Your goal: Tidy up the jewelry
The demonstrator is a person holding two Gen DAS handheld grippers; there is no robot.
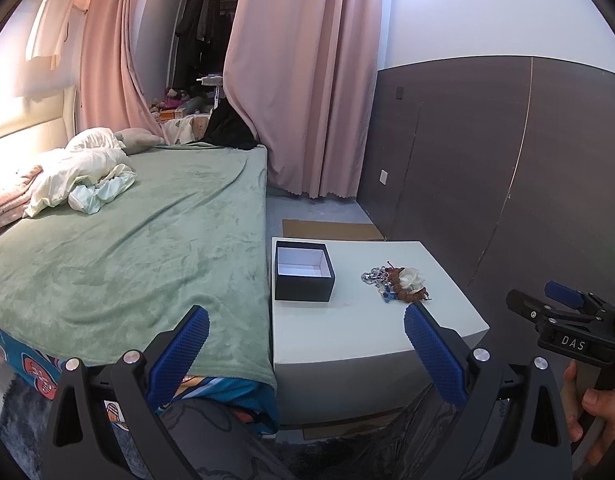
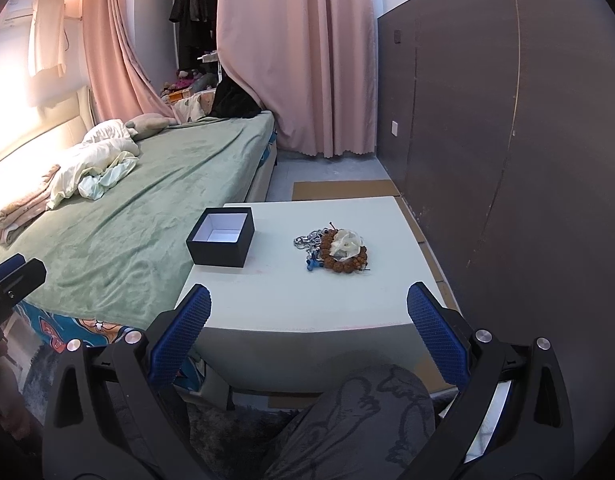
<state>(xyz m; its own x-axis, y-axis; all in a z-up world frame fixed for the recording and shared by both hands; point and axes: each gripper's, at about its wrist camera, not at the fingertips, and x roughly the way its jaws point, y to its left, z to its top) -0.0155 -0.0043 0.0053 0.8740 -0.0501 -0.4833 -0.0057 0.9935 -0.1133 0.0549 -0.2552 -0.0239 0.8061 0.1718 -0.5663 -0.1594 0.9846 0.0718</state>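
Note:
A pile of jewelry lies on the white table: a brown bead bracelet, a white flower piece, silver chains and a small blue item. An open black box with a white, empty inside stands to its left; it also shows in the right wrist view. My left gripper is open and empty, short of the table's near edge. My right gripper is open and empty, over the near edge, well short of the jewelry.
A bed with a green blanket touches the table's left side. Pink curtains hang behind. A dark panelled wall runs on the right. Cardboard lies on the floor beyond the table. The person's knee is below.

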